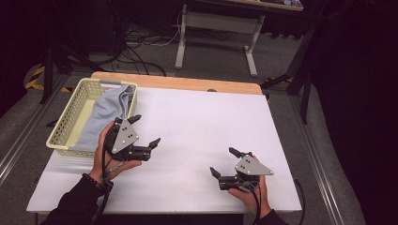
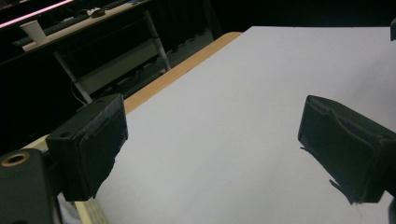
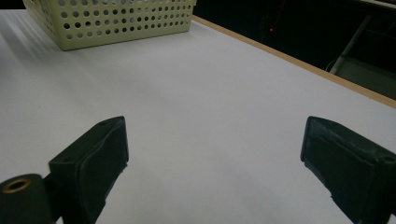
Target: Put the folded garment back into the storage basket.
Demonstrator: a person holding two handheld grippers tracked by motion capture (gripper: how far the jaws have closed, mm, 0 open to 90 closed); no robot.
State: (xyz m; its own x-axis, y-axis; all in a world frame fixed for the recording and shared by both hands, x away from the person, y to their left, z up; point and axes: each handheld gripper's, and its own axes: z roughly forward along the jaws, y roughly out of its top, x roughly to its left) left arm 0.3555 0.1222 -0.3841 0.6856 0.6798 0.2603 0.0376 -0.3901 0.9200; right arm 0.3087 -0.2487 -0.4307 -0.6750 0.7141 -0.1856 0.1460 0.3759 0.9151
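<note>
Left gripper (image 1: 144, 130): seen from above, held in the left hand (image 1: 110, 157) just beside the basket, jaws spread wide, nothing between them, nose angled toward the middle of the table.
Right gripper (image 1: 224, 162): held low over the near right part of the table in the right hand (image 1: 251, 190), jaws released and empty, pointed left across the white surface.
Basket (image 1: 70, 119): pale yellow, perforated, standing at the far left edge of the table, its near right corner close to the left gripper.
Cloth (image 1: 105, 117): grey-blue, lying inside the basket, piled against its right wall and reaching the rim at the far corner.
Table (image 1: 202, 122): white top with a wooden strip along the far edge, bare between the two grippers.
Left gripper view: left gripper (image 2: 212, 140) with both black jaws far apart over bare white table (image 2: 243, 93); wooden edge running past the left jaw, a sliver of yellow basket (image 2: 91, 212) at the bottom left; a desk with a paper cup (image 2: 35, 31) in the dark background.
Right gripper view: right gripper (image 3: 215, 154) gaping and empty above the white table (image 3: 196, 84); basket (image 3: 116, 21) well ahead at upper left, its holed wall facing the camera; wooden table edge crossing at upper right.
</note>
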